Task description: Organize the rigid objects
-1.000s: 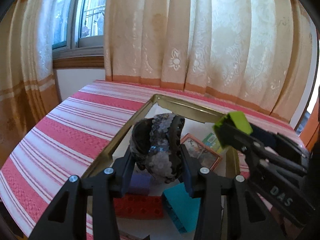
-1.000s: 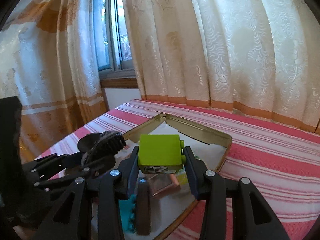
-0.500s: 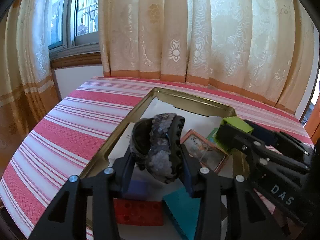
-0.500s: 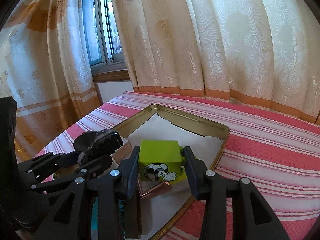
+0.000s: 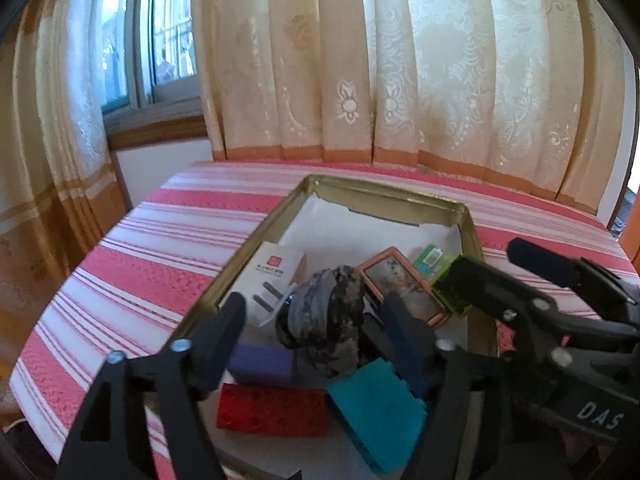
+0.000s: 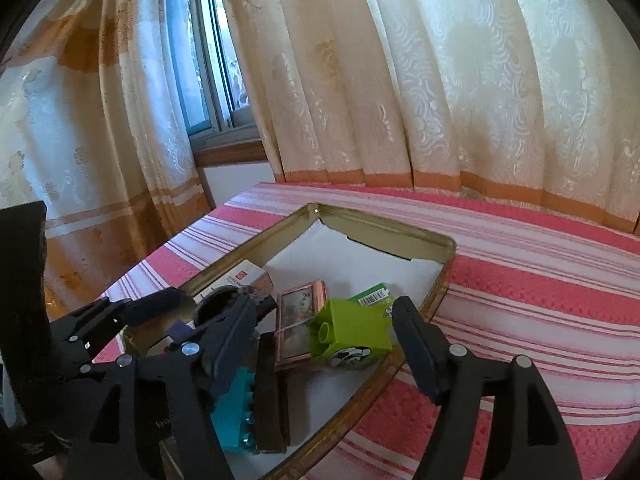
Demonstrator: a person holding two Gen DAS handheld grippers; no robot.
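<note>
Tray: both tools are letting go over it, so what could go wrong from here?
1. The green block lies tilted near the tray rim, partly on the framed picture; it may tip or slide out.
2. The hair clip sits atop the other pieces between the left tool's opening jaws and could roll.

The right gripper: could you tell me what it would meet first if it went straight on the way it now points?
Probably the lime-green block, lying in the tray between the opening jaws of the right gripper, untouched by either; depth is uncertain.
</note>
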